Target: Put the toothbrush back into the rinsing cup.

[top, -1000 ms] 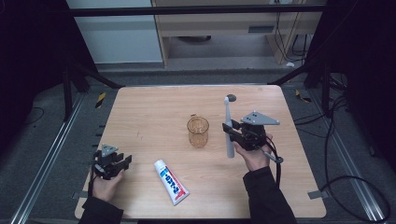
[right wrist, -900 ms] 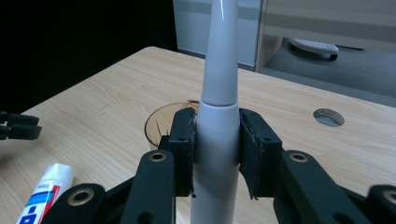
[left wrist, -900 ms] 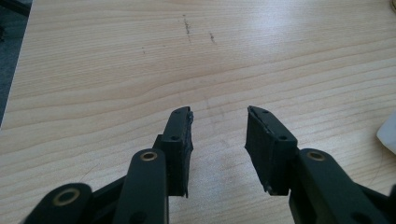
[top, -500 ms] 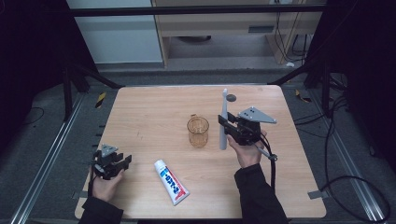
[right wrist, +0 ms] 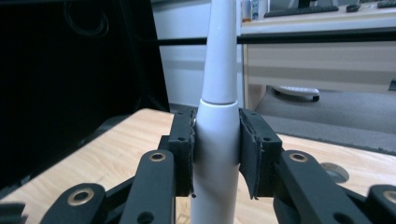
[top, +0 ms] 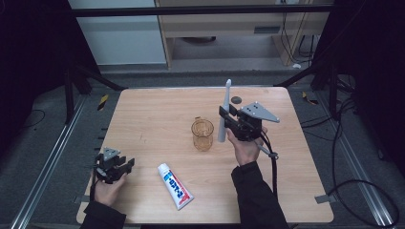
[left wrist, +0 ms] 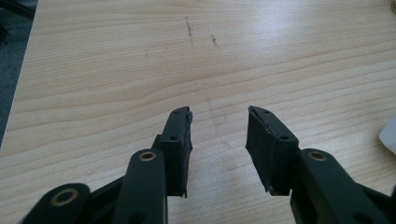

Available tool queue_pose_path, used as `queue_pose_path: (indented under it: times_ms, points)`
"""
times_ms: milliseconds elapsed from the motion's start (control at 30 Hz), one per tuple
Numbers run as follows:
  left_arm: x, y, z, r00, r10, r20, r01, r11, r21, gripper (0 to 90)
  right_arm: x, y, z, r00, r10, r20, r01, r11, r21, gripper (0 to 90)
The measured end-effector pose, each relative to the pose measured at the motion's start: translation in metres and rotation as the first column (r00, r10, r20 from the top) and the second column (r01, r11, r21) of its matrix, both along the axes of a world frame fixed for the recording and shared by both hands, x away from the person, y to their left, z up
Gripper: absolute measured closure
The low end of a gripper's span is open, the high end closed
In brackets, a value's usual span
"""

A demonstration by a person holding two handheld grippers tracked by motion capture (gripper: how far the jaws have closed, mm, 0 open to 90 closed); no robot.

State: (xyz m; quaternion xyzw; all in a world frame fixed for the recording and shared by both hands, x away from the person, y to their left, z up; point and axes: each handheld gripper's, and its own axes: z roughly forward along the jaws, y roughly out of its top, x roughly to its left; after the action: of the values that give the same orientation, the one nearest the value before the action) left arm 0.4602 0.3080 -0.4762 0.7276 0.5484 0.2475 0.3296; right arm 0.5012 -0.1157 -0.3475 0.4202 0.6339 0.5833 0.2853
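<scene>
Setting: wooden table [top: 157,114] stood on a dark grey floor, with a pale cabinet and a desk beyond its far edge; black frame rails ran along both sides.
Right gripper [top: 224,117]: held above the table's middle-right part by the person's right hand [top: 246,148], its grey three-cornered plate [top: 259,112] on top and its cable [top: 273,167] trailing back along the sleeve.
Right fingers: closed on a white electric toothbrush [top: 223,114]; in the right gripper view the two black pads [right wrist: 184,149] pressed against the thick body [right wrist: 215,154] from either side, just under the seam where the slimmer neck began.
Toothbrush: upright, slightly tilted, neck and head rising above the fingers, handle end hanging below them, off the table.
Cup [top: 202,134]: amber, see-through, standing just to the left of the right fingers and the toothbrush's lower end; whether they touched could not be told.
Toothpaste tube [top: 175,186]: white and blue with a red end, lying flat between the two grippers, nearer the left one.
Left gripper [top: 125,164]: low at the table's near left corner, in the left hand [top: 107,188].
Left fingers: spread apart with nothing between them; in the left gripper view bare wood [left wrist: 219,112] showed in the gap, and a white edge, likely the tube [left wrist: 388,135], sat off to the right of the fingers.
Round dark spot [top: 236,99]: on the table beyond the right fingers.
</scene>
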Motion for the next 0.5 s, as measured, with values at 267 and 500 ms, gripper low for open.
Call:
queue_pose_path:
  times_ms: [267, 500]
  points:
    - [0.0, 0.0, 0.0, 1.0, 0.002, 0.003, -0.002, 1.0, 0.001, 58.9, 0.009, 0.009, 0.01, 0.9988, -0.026, 0.041, 0.025, 0.999, 0.024, 68.0]
    - [0.0, 0.0, 0.001, 1.0, 0.004, 0.005, -0.004, 1.0, 0.001, 58.7, 0.02, 0.014, 0.011, 0.9971, -0.048, 0.059, 0.045, 0.998, 0.046, 68.0]
